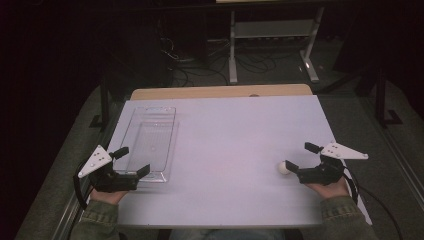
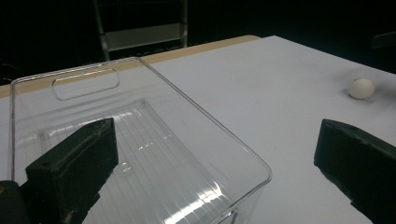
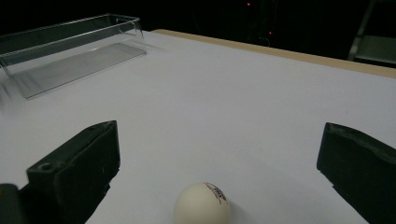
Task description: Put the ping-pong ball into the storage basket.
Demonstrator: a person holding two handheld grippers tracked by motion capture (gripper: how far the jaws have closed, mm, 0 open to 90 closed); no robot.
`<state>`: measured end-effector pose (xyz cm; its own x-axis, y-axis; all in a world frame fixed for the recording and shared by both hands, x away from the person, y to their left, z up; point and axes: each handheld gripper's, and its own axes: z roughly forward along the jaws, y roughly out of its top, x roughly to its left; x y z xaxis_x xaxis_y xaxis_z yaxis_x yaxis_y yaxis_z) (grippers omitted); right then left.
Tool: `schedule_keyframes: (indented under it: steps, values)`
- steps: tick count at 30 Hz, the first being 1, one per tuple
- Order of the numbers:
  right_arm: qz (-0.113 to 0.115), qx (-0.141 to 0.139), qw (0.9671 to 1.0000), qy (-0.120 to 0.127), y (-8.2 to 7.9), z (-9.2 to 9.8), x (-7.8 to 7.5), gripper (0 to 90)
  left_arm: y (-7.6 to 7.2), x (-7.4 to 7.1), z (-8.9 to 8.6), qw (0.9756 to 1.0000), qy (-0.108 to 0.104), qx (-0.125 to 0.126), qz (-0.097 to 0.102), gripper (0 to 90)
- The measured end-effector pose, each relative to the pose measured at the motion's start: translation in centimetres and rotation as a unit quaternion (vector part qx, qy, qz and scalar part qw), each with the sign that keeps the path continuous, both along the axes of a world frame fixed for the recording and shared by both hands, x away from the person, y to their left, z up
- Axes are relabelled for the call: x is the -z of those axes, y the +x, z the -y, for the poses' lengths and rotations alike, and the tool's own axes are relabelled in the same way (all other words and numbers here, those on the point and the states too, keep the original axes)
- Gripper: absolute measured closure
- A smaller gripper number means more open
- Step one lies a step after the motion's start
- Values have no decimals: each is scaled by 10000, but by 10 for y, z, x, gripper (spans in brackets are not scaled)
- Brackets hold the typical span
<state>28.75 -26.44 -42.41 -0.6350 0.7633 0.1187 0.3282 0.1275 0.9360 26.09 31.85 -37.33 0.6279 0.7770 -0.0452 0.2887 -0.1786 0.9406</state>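
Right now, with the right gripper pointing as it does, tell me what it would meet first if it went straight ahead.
The white ball. It lies on the table between the open jaws of the right gripper, close in front. Beyond it the tabletop looks bare, though depth is hard to judge.

Ahead of you the desk (image 1: pixel 225 145) carries a white cover, and a strip of bare wood (image 1: pixel 220 92) shows along its far edge. Beyond it you see a pale metal frame with a shelf (image 1: pixel 272 30) standing on the dark floor, loose cables (image 1: pixel 200 62) tangled beside its legs. A dark stand (image 1: pixel 382 97) rises at the right.
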Motion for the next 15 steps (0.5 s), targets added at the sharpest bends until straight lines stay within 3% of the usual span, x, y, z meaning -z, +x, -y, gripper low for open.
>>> schedule_keyframes:
  steps: [15]
  values:
    - [-27, -34, 10000, -29, 0, -1, 1, 0, 13, -16, 24, 9984, 459, 327, -95, 0]
